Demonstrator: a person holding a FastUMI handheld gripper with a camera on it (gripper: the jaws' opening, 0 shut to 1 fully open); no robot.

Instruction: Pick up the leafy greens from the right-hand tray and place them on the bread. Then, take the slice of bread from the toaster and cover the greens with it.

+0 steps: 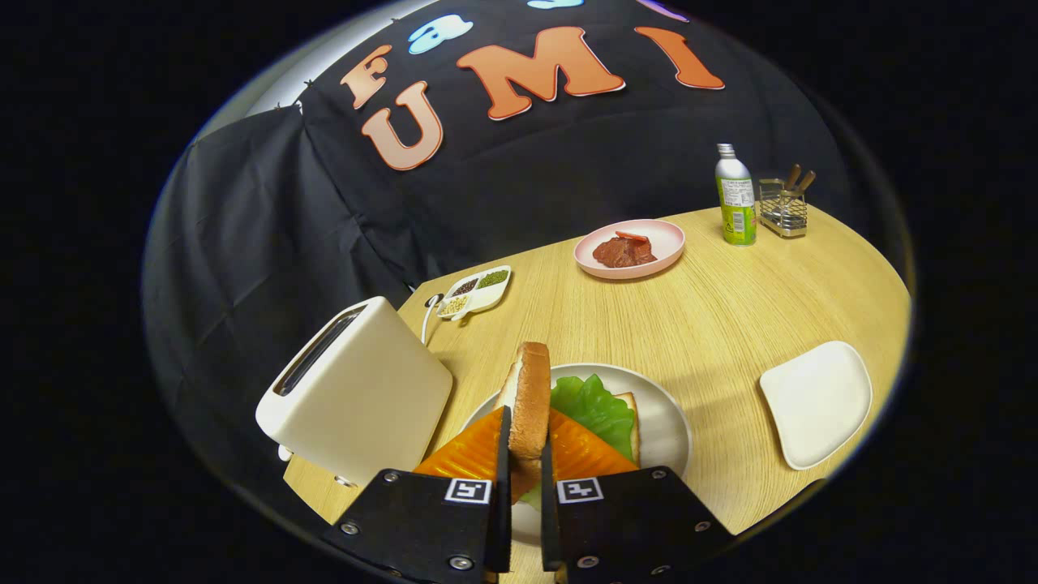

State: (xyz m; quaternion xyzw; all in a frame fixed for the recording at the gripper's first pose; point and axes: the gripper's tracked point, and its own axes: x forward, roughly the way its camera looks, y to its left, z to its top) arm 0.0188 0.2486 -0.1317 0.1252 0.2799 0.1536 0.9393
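desk carries all. toaster at left edge, slot bare. white plate near front edge holds bottom bread, greens already on it. right tray bare. my gripper has fingers pinched narrow on bread slice, held upright over greens, i judge for laying flat as cover.

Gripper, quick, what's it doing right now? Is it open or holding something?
Gripper: shut on the slice of bread, held on edge between both fingers, above the leafy greens on the plate.
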